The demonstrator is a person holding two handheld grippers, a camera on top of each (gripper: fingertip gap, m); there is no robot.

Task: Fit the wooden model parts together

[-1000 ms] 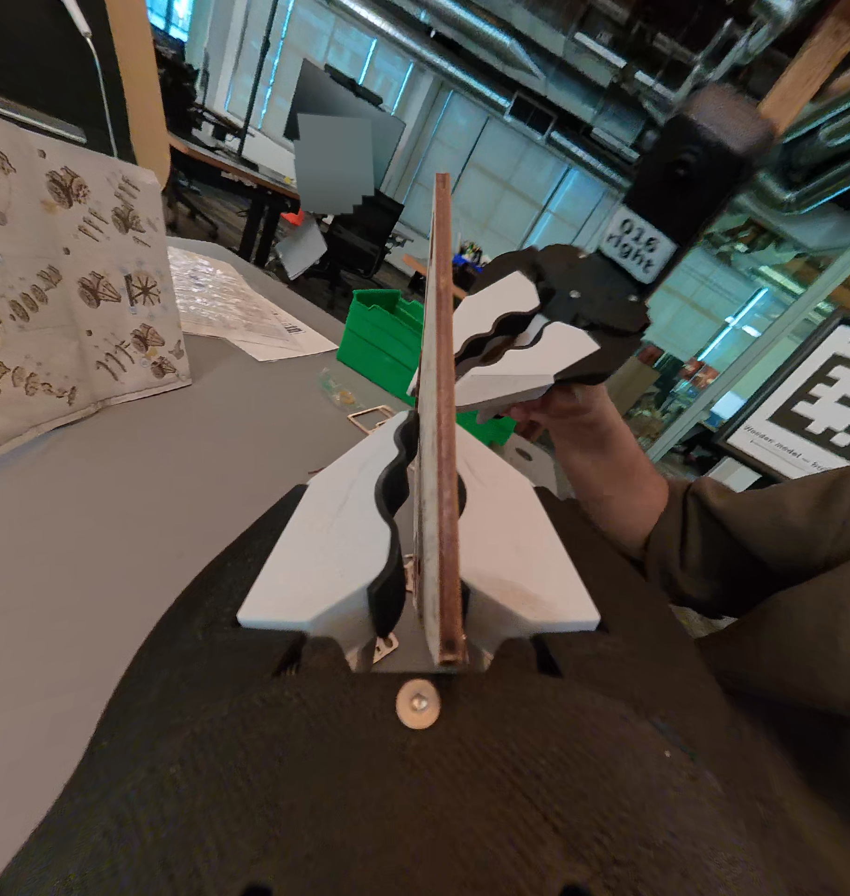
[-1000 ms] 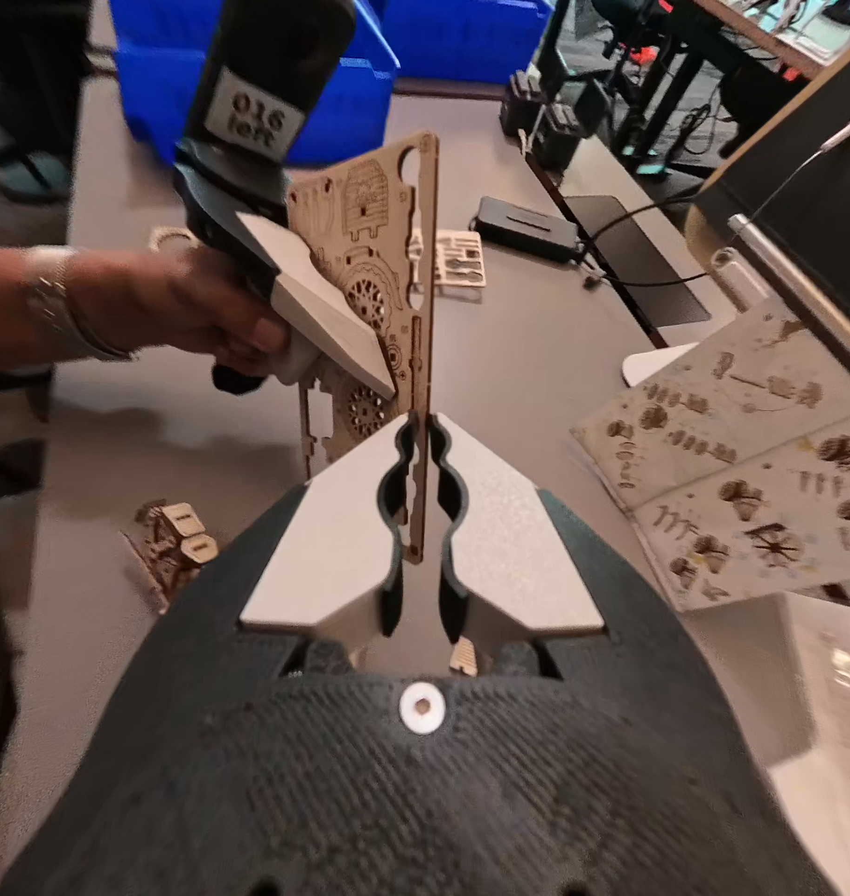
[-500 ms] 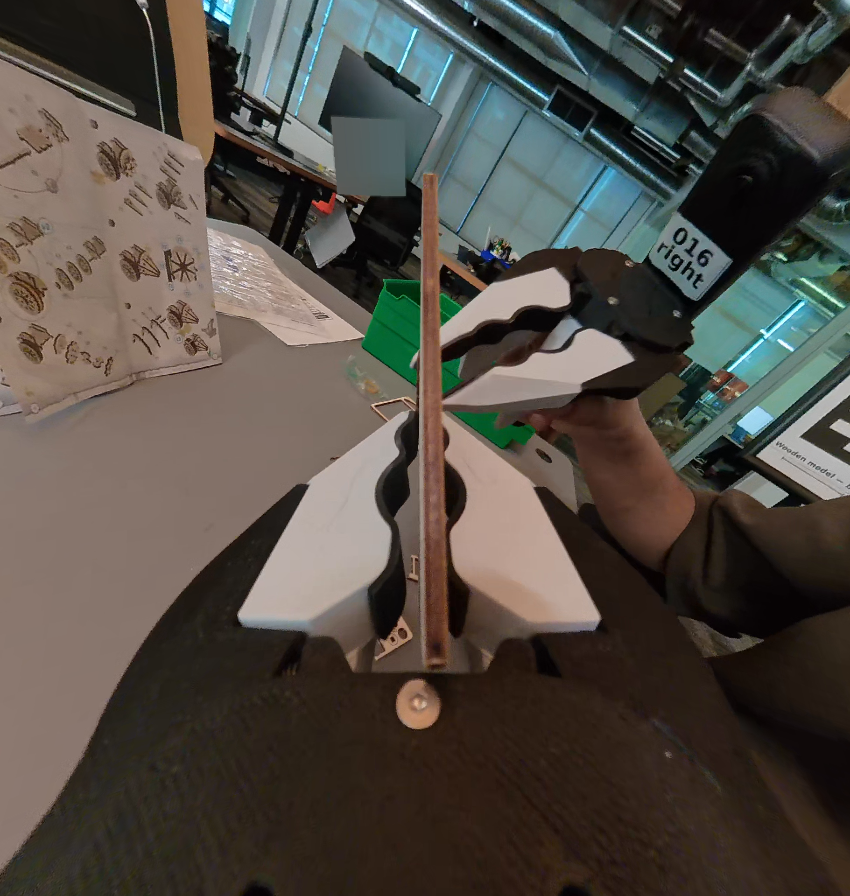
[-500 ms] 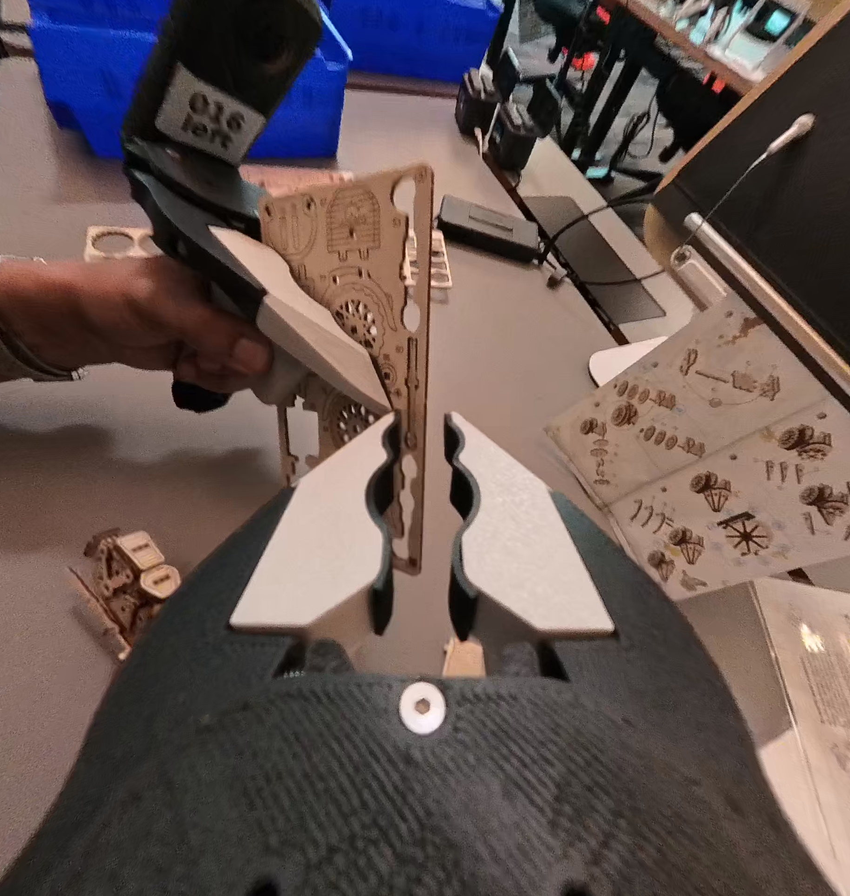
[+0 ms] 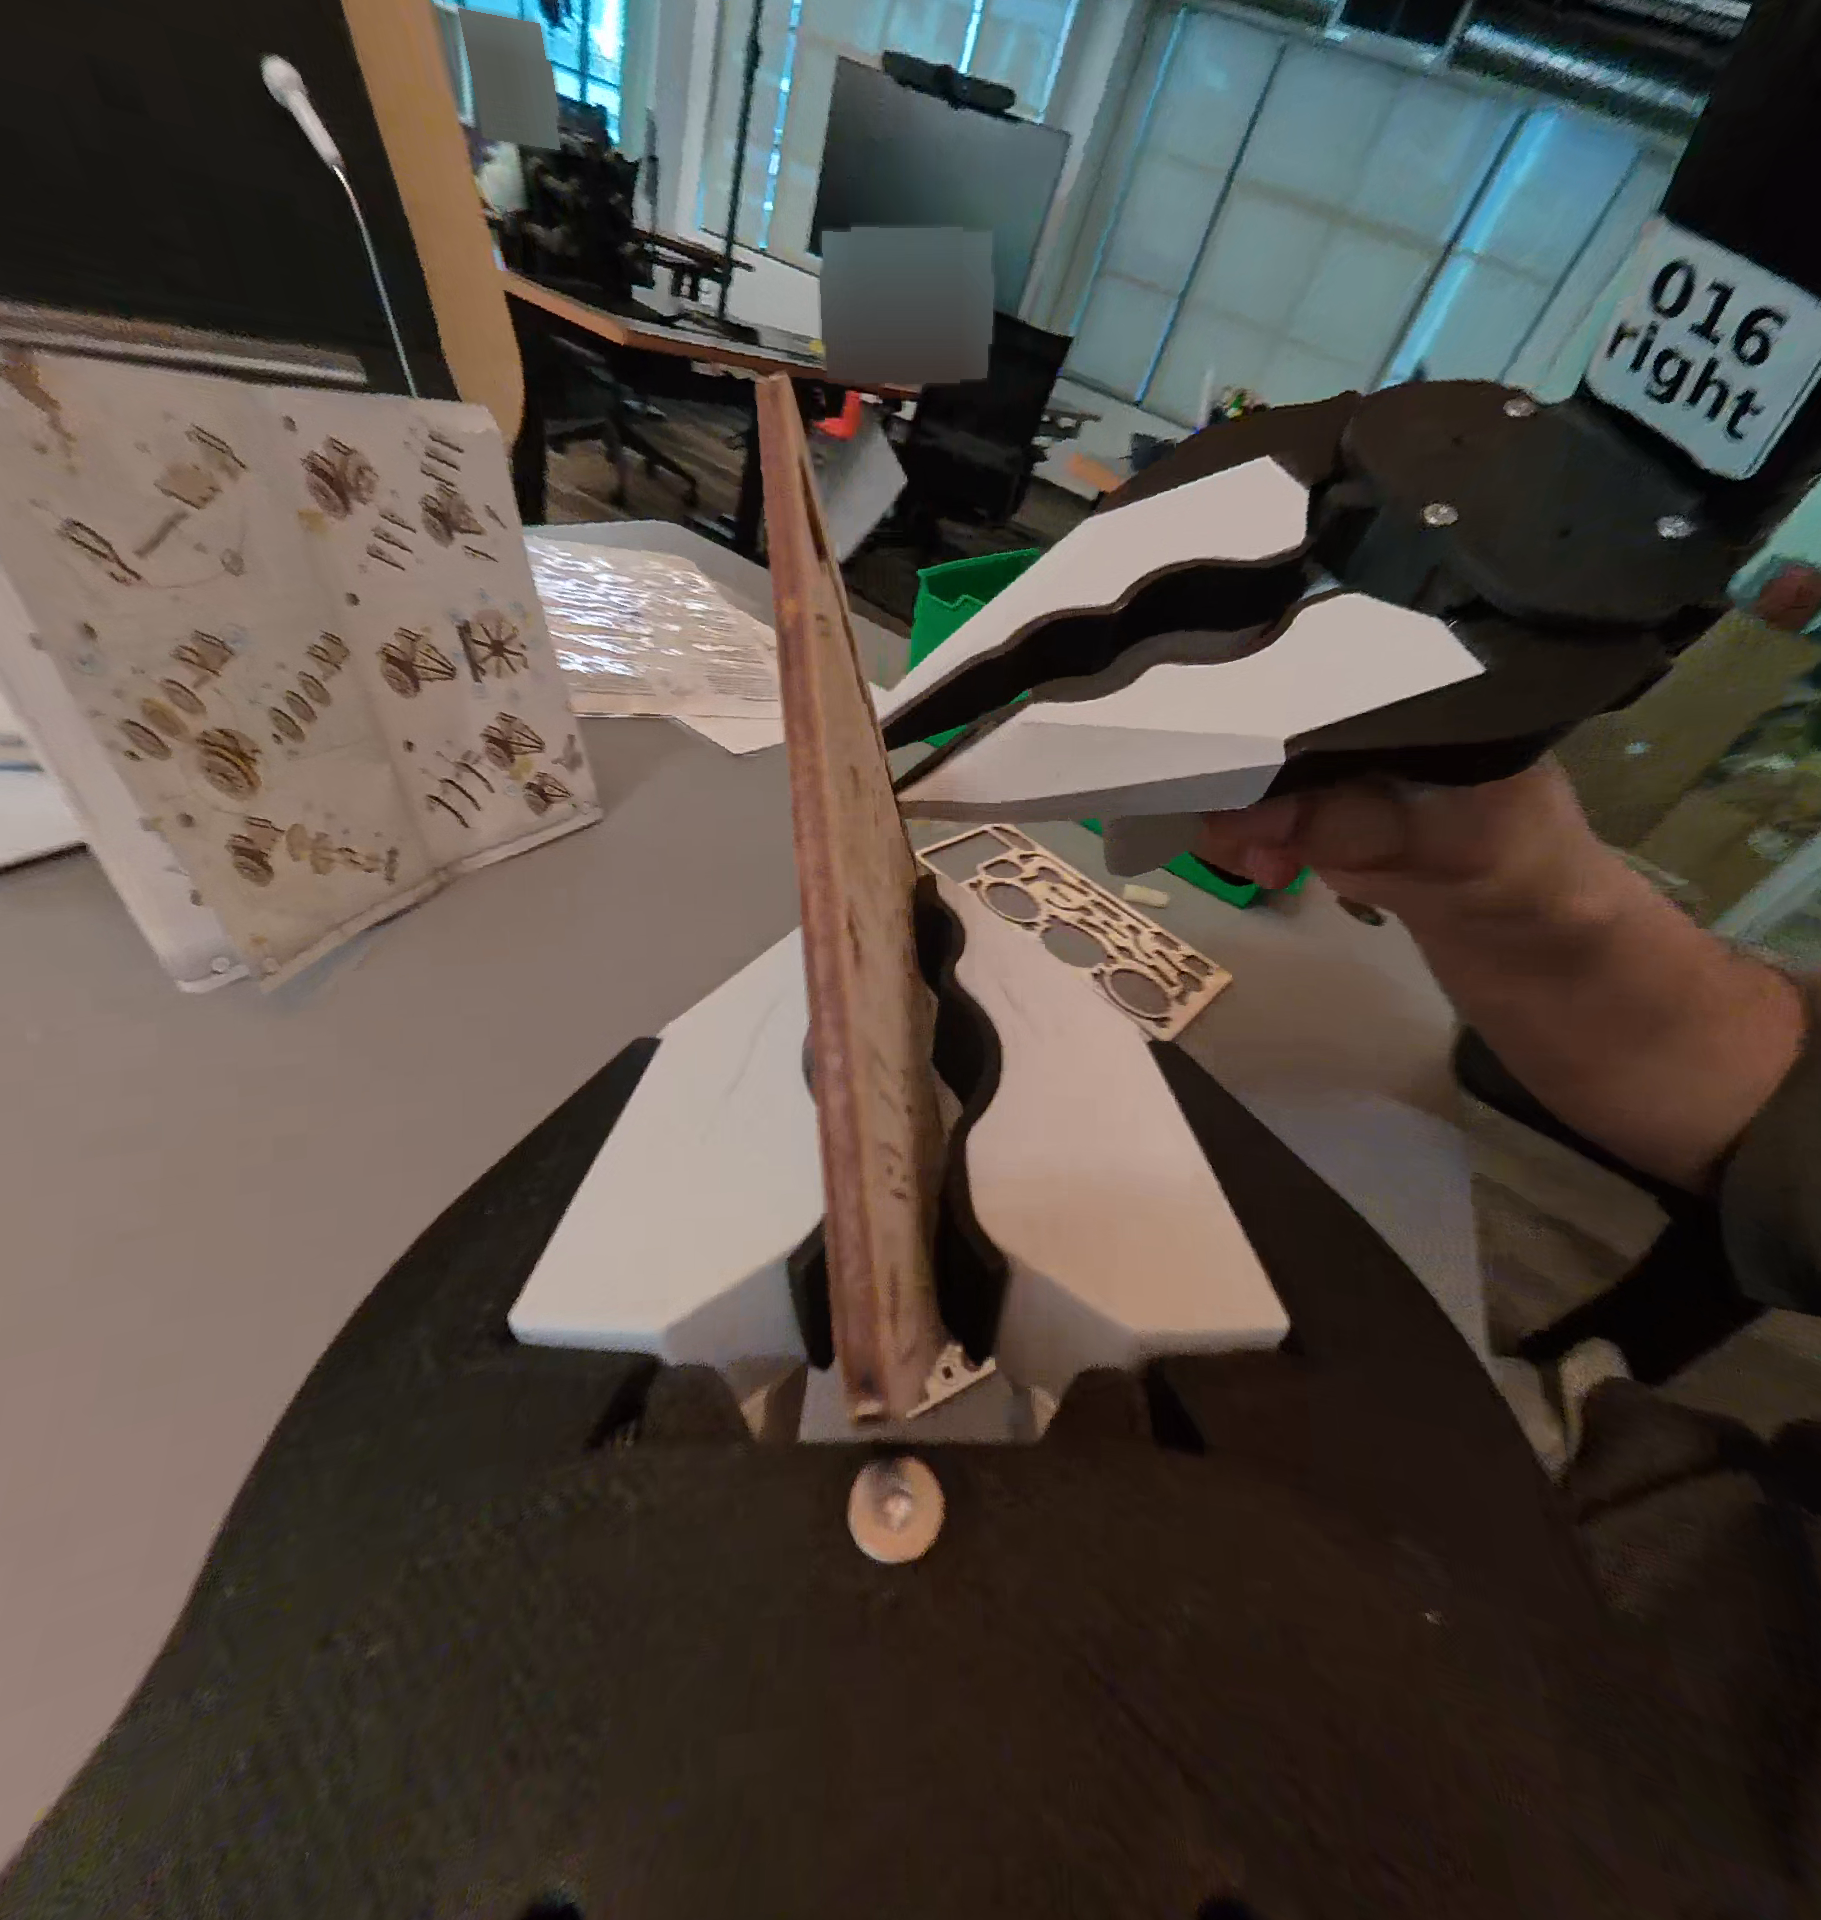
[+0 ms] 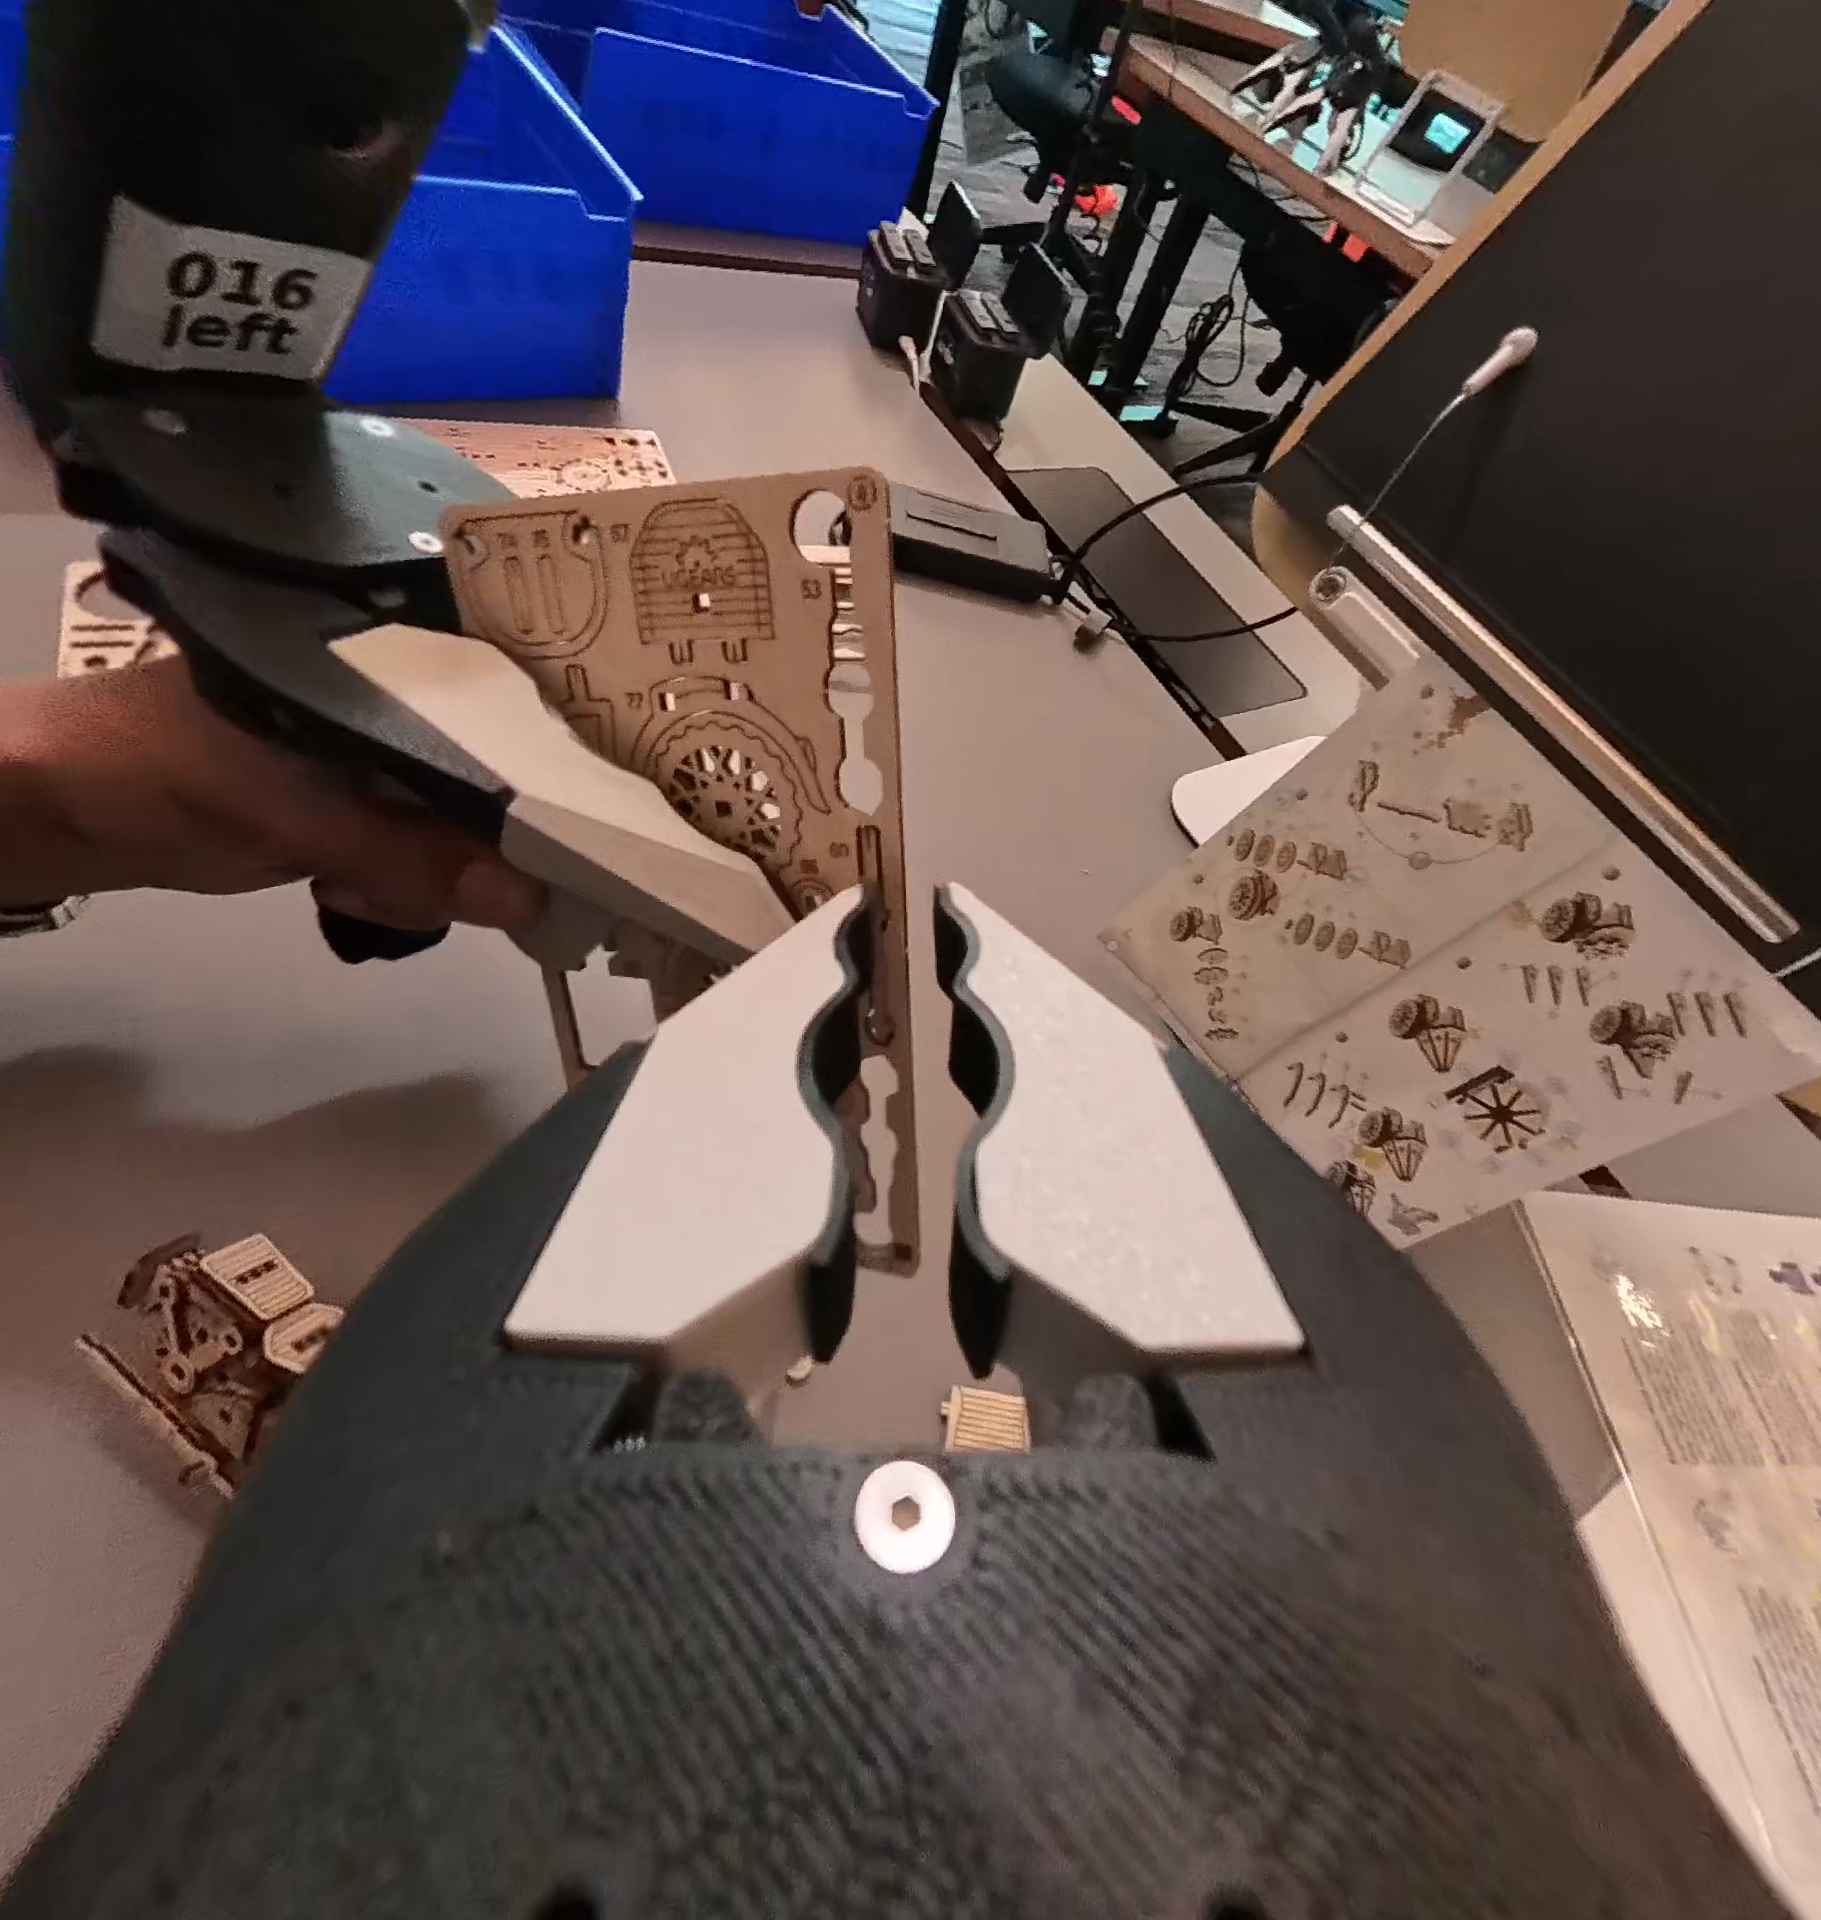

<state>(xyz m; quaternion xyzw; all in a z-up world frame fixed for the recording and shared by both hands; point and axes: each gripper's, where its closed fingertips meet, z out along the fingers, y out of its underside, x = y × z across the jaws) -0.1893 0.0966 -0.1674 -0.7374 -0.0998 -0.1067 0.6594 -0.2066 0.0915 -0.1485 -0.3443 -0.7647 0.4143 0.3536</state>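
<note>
2 grippers meet over the grey table (image 6: 989, 644), with 1 laser-cut wooden sheet (image 6: 740, 675) held between them. At far left in the right wrist view, 1 small part-built wooden model (image 6: 215, 1325) lies on the table, with bare surface around it. Above it, the left gripper (image 5: 890, 945) is clamped tight on the sheet and holds it upright, clear of the table. In its own view the sheet stands edge-on, leaning slightly left. The sheet's right edge strip sits inside the right gripper (image 6: 901, 904), whose fingers stand a little apart on either side of it; the left one looks to touch the strip and the right one is clear. Behind, 2 blue bins (image 6: 615, 197) line the table's far edge. To the right, 1 illustrated instruction sheet (image 6: 1457, 997) leans on the dark monitor (image 6: 1664, 540). In the left wrist view, 1 emptied wooden sheet (image 5: 1082, 940) lies flat beside 1 green bin (image 5: 963, 613).
</note>
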